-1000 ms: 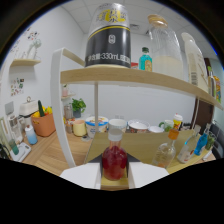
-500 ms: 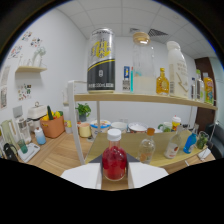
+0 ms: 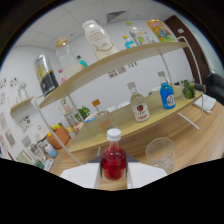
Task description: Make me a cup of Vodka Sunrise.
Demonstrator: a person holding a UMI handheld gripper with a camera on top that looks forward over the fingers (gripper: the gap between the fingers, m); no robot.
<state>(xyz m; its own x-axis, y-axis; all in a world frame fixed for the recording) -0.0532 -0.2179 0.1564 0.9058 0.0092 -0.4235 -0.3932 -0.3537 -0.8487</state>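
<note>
A small bottle of red liquid (image 3: 113, 162) with a white cap stands upright between my fingers, and my gripper (image 3: 114, 174) is shut on it. The white fingers (image 3: 80, 176) press its sides. An empty clear glass (image 3: 160, 150) stands on the wooden table just ahead and to the right of the fingers. Beyond them, on the lower wooden shelf (image 3: 165, 117), stand a clear bottle with a red label (image 3: 140, 107), a blue bottle (image 3: 167, 95) and a bottle with an orange cap (image 3: 97, 109).
The upper shelf (image 3: 120, 62) carries a black can (image 3: 46, 75), a large clear jar (image 3: 67, 54), a white bottle (image 3: 100, 37) and more containers. A small plant (image 3: 82, 112), an orange pot (image 3: 61, 135) and cups stand at the back left. White paper (image 3: 207, 102) lies at the right.
The view has swung right and tilted: the black can has slid off to the left, and the glass and the shelf bottles now lie ahead. The red bottle stays between my fingers.
</note>
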